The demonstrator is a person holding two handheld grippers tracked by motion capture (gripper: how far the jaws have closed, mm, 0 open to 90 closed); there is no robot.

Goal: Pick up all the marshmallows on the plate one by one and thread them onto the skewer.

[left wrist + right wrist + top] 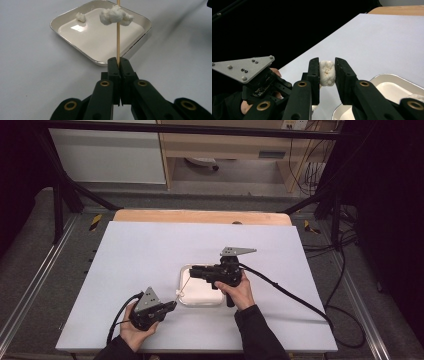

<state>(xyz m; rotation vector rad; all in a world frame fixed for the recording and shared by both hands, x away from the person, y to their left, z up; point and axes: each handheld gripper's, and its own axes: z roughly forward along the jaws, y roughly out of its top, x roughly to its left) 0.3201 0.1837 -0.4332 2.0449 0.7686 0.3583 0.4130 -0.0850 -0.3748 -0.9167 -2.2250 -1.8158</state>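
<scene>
A thin wooden skewer (118,40) stands upright between the jaws of my left gripper (119,60), which is shut on its lower end. A white, fluffy lump (115,15) is threaded on the skewer, above a shiny square tray (100,62). A smaller white piece (80,17) lies in the tray's far corner. My right gripper (327,65) is shut on another white lump (327,73), held in the air above the tray's (384,78) edge. From above, the left gripper (172,306) sits at the tray's (218,302) near-left corner and the right gripper (192,270) points left over it.
The tray rests in the middle of a white tabletop (145,255) with bare surface on all sides. Black cables (290,292) trail from both grippers across the table. A wooden strip (200,216) and a dark metal frame (65,195) lie beyond the far edge.
</scene>
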